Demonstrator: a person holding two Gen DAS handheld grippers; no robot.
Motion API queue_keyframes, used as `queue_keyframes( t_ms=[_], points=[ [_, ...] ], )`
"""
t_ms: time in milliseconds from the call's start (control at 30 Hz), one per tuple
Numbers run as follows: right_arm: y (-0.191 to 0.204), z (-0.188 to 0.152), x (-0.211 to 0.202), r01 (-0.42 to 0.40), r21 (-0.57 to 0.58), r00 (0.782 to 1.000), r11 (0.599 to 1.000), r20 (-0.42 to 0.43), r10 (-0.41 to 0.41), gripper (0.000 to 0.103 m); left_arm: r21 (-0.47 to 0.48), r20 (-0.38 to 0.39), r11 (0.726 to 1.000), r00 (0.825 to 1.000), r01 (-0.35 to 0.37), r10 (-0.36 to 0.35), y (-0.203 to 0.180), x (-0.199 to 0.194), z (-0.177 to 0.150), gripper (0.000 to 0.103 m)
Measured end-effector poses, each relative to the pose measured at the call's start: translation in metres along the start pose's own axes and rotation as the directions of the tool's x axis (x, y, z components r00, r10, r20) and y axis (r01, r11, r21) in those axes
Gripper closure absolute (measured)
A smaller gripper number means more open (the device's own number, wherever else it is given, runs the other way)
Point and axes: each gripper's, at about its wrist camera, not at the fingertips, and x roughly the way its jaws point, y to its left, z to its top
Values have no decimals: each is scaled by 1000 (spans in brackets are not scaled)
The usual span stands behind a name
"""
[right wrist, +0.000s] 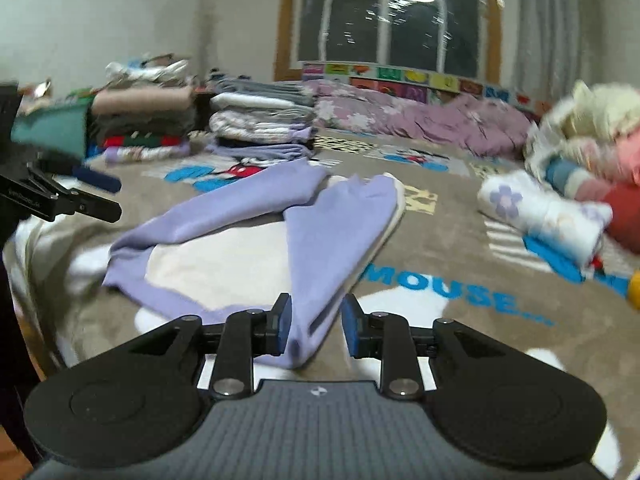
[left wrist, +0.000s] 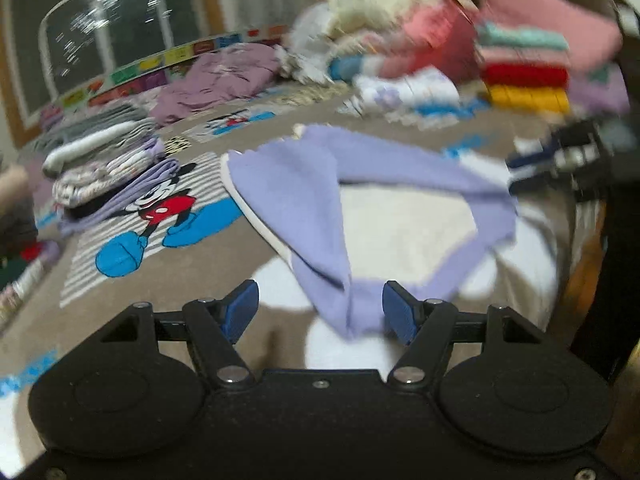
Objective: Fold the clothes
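A lavender and cream top (right wrist: 248, 216) lies spread on the brown cartoon-print blanket (right wrist: 440, 240), its two lavender sleeves folded inward into a peak. In the right wrist view one sleeve (right wrist: 340, 240) runs down between the blue pads of my right gripper (right wrist: 316, 328); the pads stand a little apart and a gap shows beside the cloth. In the left wrist view the top (left wrist: 304, 184) ends in a folded tip (left wrist: 352, 316) between the wide-open pads of my left gripper (left wrist: 320, 314), close to the right pad. Each gripper shows blurred in the other's view: right gripper (left wrist: 560, 156), left gripper (right wrist: 92, 200).
Folded stacks (right wrist: 260, 124) sit at the back left by a dark window. A purple quilt (right wrist: 420, 120) lies along the far edge. Unfolded clothes (right wrist: 592, 140) and a white flower-print piece (right wrist: 540, 208) pile up on the right. Bright folded stacks (left wrist: 528, 80) show at the right in the left wrist view.
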Motion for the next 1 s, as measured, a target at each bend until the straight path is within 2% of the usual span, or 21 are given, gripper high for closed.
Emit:
queue_keyframes(
  t_ms=[100, 233, 267, 333, 467, 567, 700, 767, 900, 1000],
  points=[
    [18, -2, 0, 0, -113, 999, 994, -35, -4, 65, 154, -22, 988, 999, -30, 34, -20, 1, -7, 35],
    [43, -10, 7, 17, -258, 993, 966, -105, -45, 58, 373, -50, 926, 995, -63, 88, -46, 13, -21, 35],
    [47, -12, 8, 15, -282, 992, 959, -116, -50, 54, 385, -41, 920, 995, -71, 93, -47, 16, -22, 35],
    [53, -15, 8, 14, -313, 991, 950, -124, -56, 54, 392, -22, 916, 994, -86, 103, -46, 19, -23, 35],
    [47, -17, 9, 33, -292, 991, 956, -113, -68, 44, 407, 13, 905, 991, -126, 132, -47, 28, -24, 35],
    [42, -18, 11, 47, -294, 991, 955, -106, -81, 43, 427, 39, 891, 988, -151, 149, -50, 32, -26, 37],
    [39, -20, 10, 49, -352, 991, 935, -96, -88, 43, 449, 52, 876, 984, -178, 173, -54, 28, -30, 47],
    [38, -20, 9, 60, -366, 990, 929, -99, -103, 43, 448, 53, 874, 982, -186, 182, -53, 30, -29, 49],
    [40, -21, 17, 81, -394, 990, 915, -78, -121, 44, 439, 67, 876, 979, -201, 191, -58, 43, -28, 59],
    [42, -23, 23, 91, -419, 990, 903, -60, -127, 45, 453, 73, 866, 977, -212, 201, -59, 37, -30, 59]
  ],
)
